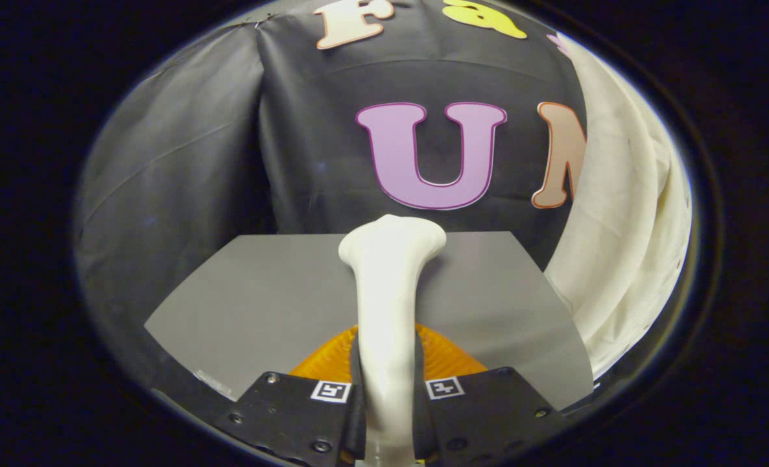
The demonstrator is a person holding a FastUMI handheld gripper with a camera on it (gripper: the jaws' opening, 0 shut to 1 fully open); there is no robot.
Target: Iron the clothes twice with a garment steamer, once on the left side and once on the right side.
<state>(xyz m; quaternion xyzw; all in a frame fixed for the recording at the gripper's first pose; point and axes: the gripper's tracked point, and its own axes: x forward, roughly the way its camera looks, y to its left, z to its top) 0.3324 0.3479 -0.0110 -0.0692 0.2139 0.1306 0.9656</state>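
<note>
white steamer [390, 292], cream garment [624, 240], grey table [261, 305]

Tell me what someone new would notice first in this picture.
First, the white steamer, clamped between the tongs and rising straight ahead of them, its wider head above the grey table. Next, the pale garment hanging to the right, beyond the table's edge and apart from the steamer's head.

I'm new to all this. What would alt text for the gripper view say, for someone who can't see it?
The gripper is shut on a white garment steamer, whose head rises ahead of the fingers over a grey table. A white garment hangs to the right, beyond the table, against the booth's black cloth wall.
</note>
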